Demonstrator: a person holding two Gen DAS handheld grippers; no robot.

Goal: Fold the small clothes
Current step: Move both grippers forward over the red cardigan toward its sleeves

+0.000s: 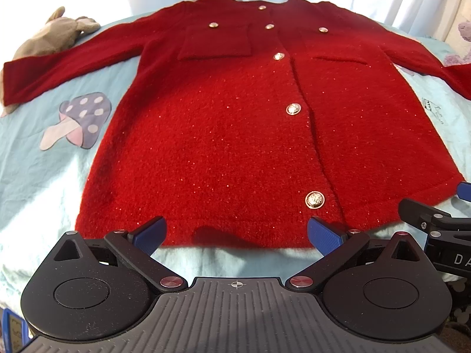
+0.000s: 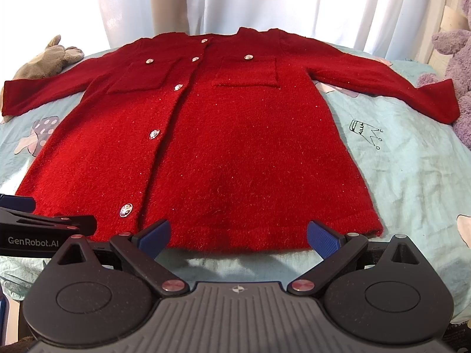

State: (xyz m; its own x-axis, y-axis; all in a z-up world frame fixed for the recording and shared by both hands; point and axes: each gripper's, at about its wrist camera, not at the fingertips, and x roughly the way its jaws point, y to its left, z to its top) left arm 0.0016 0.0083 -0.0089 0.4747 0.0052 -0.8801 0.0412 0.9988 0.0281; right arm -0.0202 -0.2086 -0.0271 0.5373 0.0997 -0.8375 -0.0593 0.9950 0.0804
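Observation:
A small red knitted coat (image 1: 229,135) (image 2: 235,147) with gold buttons and two chest pockets lies flat, front up, on a light blue sheet (image 1: 38,170) (image 2: 412,176). Both sleeves are spread out to the sides. My left gripper (image 1: 235,235) hovers open just before the hem, left of the button row's lowest button (image 1: 315,200). My right gripper (image 2: 238,236) is open too, over the hem's right half, with nothing between its blue pads (image 2: 322,239). Each gripper shows at the edge of the other's view: the right gripper (image 1: 435,223) and the left gripper (image 2: 38,232).
A grey plush toy (image 1: 56,32) (image 2: 47,58) lies by the left sleeve's cuff. A purple plush toy (image 2: 456,64) sits at the right beside the right cuff. White curtains (image 2: 265,0) hang behind the bed. The sheet carries mushroom (image 1: 79,120) and crown (image 2: 365,131) prints.

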